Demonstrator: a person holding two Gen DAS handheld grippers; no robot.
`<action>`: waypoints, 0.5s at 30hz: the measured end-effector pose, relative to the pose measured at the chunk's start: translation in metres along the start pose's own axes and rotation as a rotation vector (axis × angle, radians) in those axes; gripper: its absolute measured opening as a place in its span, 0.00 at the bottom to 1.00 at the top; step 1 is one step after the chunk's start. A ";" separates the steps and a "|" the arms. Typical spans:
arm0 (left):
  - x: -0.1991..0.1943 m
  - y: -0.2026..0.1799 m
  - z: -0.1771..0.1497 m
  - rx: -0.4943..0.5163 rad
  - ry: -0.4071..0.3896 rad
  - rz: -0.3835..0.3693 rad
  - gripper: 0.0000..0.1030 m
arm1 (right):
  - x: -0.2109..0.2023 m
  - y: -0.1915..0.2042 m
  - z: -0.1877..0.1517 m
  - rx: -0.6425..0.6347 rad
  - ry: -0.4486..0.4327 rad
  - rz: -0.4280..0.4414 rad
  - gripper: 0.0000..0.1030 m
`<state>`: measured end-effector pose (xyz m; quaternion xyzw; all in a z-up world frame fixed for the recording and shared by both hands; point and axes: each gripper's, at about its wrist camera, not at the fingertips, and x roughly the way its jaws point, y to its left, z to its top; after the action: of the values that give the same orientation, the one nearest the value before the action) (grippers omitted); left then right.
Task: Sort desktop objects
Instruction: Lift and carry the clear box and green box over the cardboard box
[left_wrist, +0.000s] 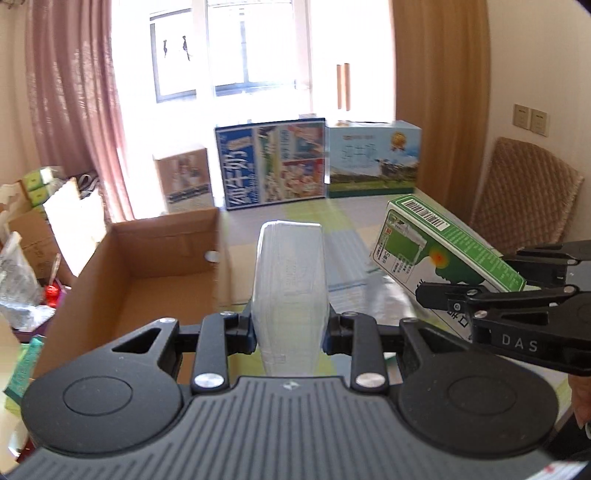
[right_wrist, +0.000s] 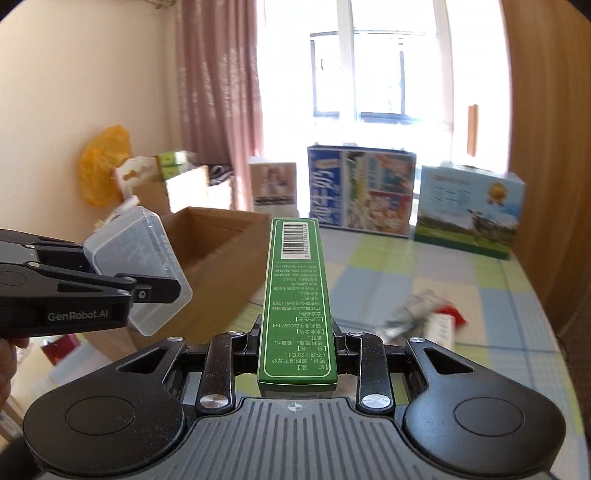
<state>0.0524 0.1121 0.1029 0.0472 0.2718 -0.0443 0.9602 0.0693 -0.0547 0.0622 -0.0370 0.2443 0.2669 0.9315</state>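
So both are loaded right now: the left hand-held gripper (left_wrist: 289, 332) is clamped on a clear plastic case (left_wrist: 290, 291), pinching its narrow sides near the back end, and the right hand-held gripper (right_wrist: 297, 341) is squeezed onto a green carton (right_wrist: 295, 295), again by the long side faces close to the near end. Both things are up in the air above the surface (right_wrist: 424, 273), the case sitting just left of the carton. My guess on handling: the case looks like light, stiff, smooth plastic, so probably slippery between the pads and it could pivot since most of it sticks out forward. The carton looks like thin card, light too, but it would dent if squeezed hard, and that long overhang means it may droop or twist. I'd hold either one closer to the middle if it starts to swing. Further out, an open cardboard box (left_wrist: 159, 254) stands on the left, looks like the likely drop spot. Some crumpled packets (right_wrist: 424, 321) lie on the surface to the right, and printed boxes (right_wrist: 364, 192) stand at the back by the window.
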 end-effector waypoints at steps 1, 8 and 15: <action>-0.002 0.011 0.001 -0.001 -0.005 0.015 0.25 | 0.006 0.009 0.005 -0.009 0.000 0.012 0.26; -0.003 0.079 0.001 -0.021 0.013 0.091 0.25 | 0.053 0.060 0.029 -0.037 0.018 0.098 0.26; 0.007 0.128 -0.007 -0.055 0.029 0.127 0.25 | 0.100 0.090 0.043 -0.062 0.047 0.138 0.26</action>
<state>0.0692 0.2396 0.1018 0.0386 0.2833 0.0251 0.9579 0.1149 0.0789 0.0580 -0.0551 0.2595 0.3369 0.9034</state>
